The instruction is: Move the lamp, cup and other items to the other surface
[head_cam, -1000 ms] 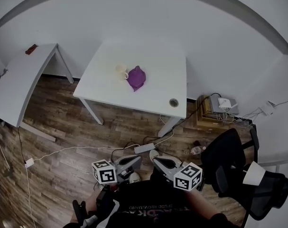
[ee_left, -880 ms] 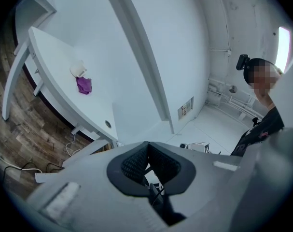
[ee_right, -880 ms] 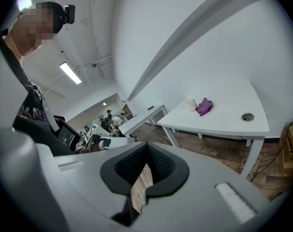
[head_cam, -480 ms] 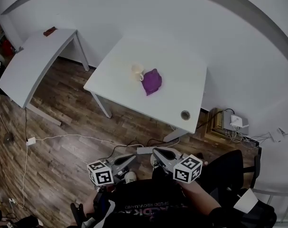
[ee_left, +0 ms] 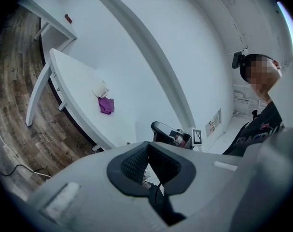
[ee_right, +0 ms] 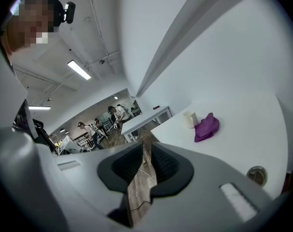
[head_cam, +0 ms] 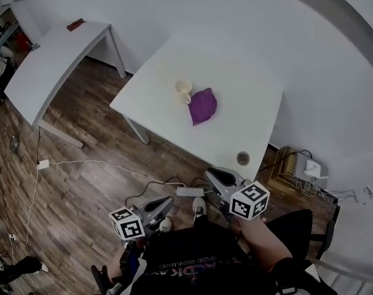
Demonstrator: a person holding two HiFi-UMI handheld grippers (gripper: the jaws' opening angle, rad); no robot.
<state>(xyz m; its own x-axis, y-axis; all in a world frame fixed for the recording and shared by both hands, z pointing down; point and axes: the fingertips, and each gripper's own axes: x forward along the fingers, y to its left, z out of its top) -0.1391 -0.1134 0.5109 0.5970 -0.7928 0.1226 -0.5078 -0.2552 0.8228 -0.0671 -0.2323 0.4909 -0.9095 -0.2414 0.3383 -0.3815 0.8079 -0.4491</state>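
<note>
The cream cup (head_cam: 184,87) stands upright mid white table (head_cam: 247,60), just beside a crumpled purple cloth (head_cam: 203,106); I can't see inside it. My left claw (head_cam: 163,203) is pressed together and empty. My right claw (head_cam: 214,178) has just been parting slightly, with nothing between its jaws.

On the table (head_cam: 254,72), cup (head_cam: 184,86) and purple cloth (head_cam: 203,106) block the middle.

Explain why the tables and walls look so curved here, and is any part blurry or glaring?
Head view: the wide lens bows the table edges and wall; light is even, the cup sharp. Left gripper view: stronger bulge, black rounded corners. Right gripper view: same bulge; a ceiling strip light burns white.
</note>
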